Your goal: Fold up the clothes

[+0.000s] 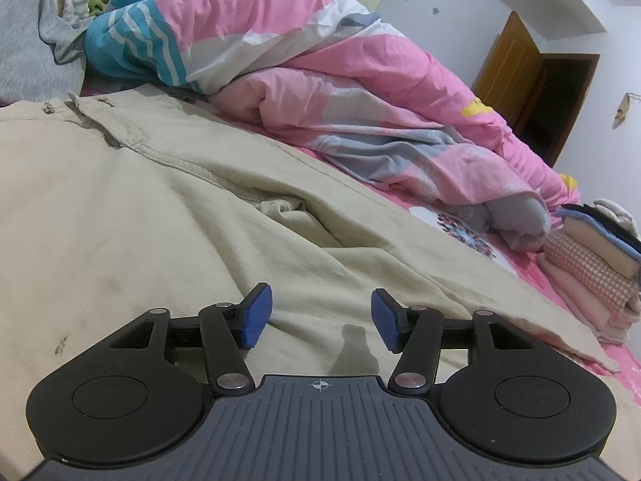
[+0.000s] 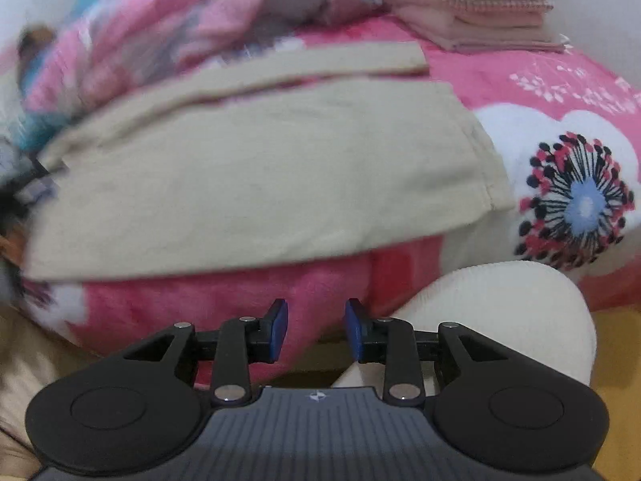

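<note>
Beige trousers (image 1: 168, 184) lie spread on a pink bedsheet, zip and waistband at the upper left of the left wrist view. My left gripper (image 1: 316, 316) hovers low over the trouser cloth, blue pads apart, nothing between them. In the right wrist view the trouser legs (image 2: 256, 184) lie folded one over the other, hems toward the right. My right gripper (image 2: 316, 330) is off the near edge of the bed, below the trousers, its jaws a little apart and empty. This view is blurred.
A bunched pink, grey and teal quilt (image 1: 320, 80) runs along the far side of the bed. A stack of folded clothes (image 1: 597, 256) (image 2: 476, 8) sits at the bed's far end. A cream sleeve or cushion (image 2: 500, 312) lies beside the right gripper. A brown door (image 1: 517, 68) stands behind.
</note>
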`<state>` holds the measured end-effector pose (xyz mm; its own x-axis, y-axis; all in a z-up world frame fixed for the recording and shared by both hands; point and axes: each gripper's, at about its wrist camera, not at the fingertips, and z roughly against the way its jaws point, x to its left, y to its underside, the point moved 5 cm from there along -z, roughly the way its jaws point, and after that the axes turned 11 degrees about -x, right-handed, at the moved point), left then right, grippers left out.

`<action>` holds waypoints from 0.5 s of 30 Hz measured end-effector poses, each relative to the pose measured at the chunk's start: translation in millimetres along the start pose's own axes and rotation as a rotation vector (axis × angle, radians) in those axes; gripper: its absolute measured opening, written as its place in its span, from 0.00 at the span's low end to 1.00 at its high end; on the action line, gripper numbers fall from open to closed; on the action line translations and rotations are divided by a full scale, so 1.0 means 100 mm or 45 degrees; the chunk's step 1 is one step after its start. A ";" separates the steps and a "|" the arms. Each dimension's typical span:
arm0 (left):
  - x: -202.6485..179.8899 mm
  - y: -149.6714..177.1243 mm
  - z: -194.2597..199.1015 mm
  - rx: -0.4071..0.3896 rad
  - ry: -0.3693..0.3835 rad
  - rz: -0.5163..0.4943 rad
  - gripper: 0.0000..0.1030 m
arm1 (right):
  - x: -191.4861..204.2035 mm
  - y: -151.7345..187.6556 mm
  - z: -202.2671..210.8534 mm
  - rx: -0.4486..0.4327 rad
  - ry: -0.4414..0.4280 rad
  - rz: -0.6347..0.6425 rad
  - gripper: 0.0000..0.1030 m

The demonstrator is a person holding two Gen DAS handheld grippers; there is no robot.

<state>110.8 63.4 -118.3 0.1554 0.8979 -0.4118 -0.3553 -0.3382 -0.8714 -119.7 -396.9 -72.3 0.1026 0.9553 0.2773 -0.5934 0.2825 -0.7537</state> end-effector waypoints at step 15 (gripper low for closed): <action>-0.06 0.03 0.08 0.029 0.055 -0.069 0.85 | 1.06 0.06 -0.54 -0.052 -0.268 0.170 0.43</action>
<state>101.8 59.4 -116.3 0.2143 0.9015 -0.3761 -0.3659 -0.2829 -0.8866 -69.2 -289.1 -79.6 -0.1458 0.9464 0.2881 -0.5572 0.1621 -0.8144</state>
